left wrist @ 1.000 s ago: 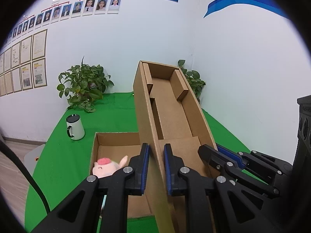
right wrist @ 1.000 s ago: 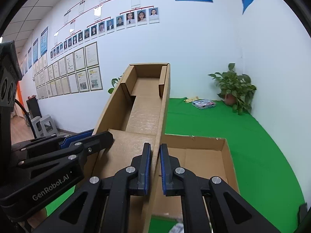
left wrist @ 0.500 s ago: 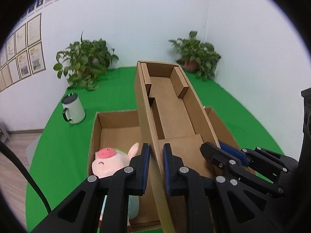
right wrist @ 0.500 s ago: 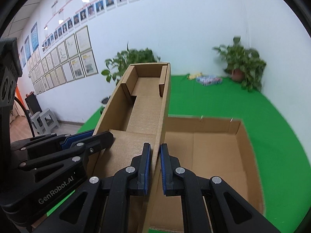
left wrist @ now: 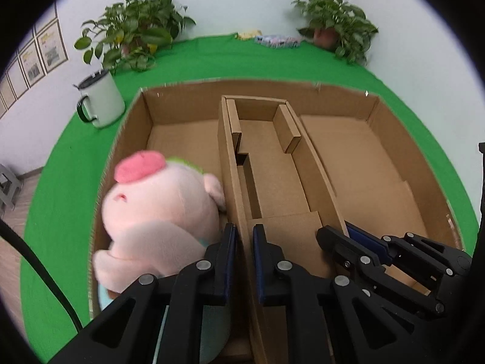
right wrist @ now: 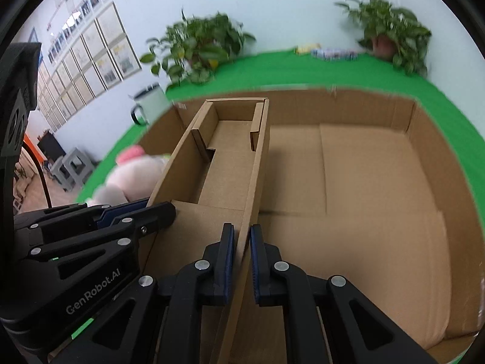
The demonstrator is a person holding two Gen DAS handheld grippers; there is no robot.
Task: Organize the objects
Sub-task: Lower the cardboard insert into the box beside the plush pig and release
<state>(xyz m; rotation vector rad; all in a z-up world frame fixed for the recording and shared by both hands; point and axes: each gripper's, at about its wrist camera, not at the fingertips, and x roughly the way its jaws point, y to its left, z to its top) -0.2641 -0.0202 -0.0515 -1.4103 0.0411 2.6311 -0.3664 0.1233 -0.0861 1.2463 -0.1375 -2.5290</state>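
Note:
A long narrow cardboard tray (left wrist: 272, 176) with folded inner flaps is held inside a large open cardboard box (left wrist: 372, 163). My left gripper (left wrist: 242, 261) is shut on the tray's left wall. My right gripper (right wrist: 241, 261) is shut on the tray's right wall (right wrist: 257, 163). A pink plush pig (left wrist: 157, 212) lies in the box's left part, against the tray's left side; it also shows in the right wrist view (right wrist: 133, 173). The box floor right of the tray (right wrist: 363, 188) is bare.
The box stands on a green cloth (left wrist: 69, 163). A white mug with a dark lid (left wrist: 100, 100) stands left of the box. Potted plants (left wrist: 136, 36) (left wrist: 336, 24) and small packets (left wrist: 275, 41) sit along the far wall.
Both grippers have tilted down and lowered the narrow tray into the big box, beside the pig. Their grip on the walls is unchanged.

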